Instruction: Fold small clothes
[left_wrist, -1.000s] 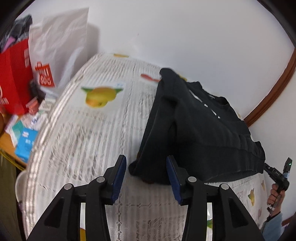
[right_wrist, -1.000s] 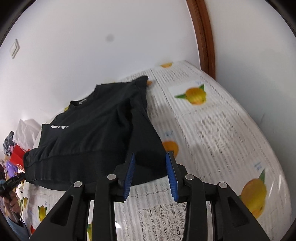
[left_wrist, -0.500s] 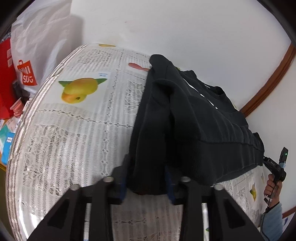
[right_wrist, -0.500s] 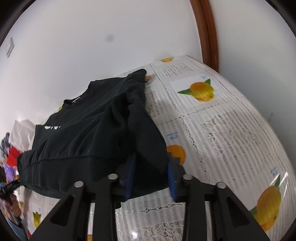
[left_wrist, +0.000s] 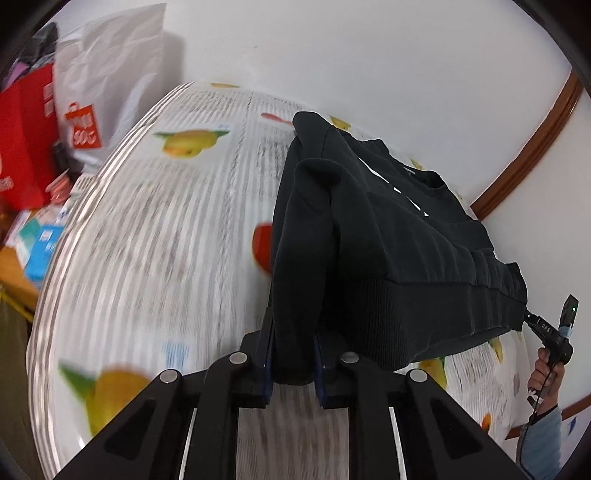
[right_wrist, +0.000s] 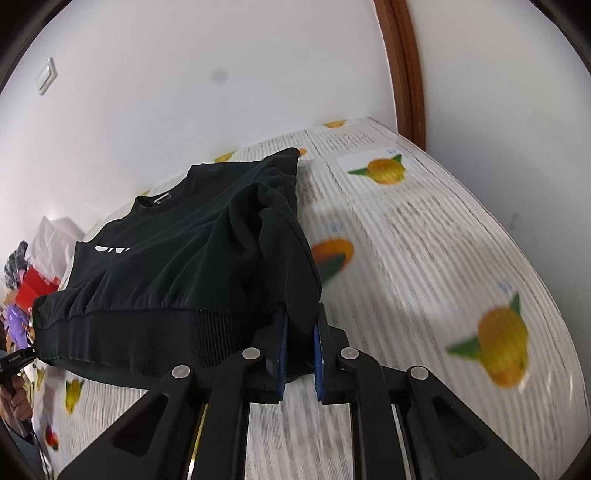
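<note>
Left gripper (left_wrist: 293, 363) clamps a fold of the black sweatshirt (left_wrist: 388, 236), its blue-padded jaws drawn narrow with cloth filling the gap between them. Right gripper (right_wrist: 299, 354) likewise pinches a bunched sleeve or side of the sweatshirt (right_wrist: 184, 258), jaws narrow on the fabric. In the left wrist view the garment extends from the jaws toward 1 o'clock, its ribbed hem sagging across to 3 o'clock, where the other gripper (left_wrist: 550, 328) and the hand (left_wrist: 546, 373) holding it appear at the hem's far corner. In the right wrist view the garment spreads toward 10 o'clock, collar at its far end, white lettering on the chest, hem raised off the tablecloth (right_wrist: 424, 258). The tablecloth, striped white lace printed with yellow fruit, is motion-blurred in both views. A white bag (left_wrist: 110, 85) with a red logo and a red bag (left_wrist: 26, 133) stand at 10 o'clock in the left view. Brown trim (right_wrist: 402, 66) runs up the wall at 1 o'clock in the right view.
</note>
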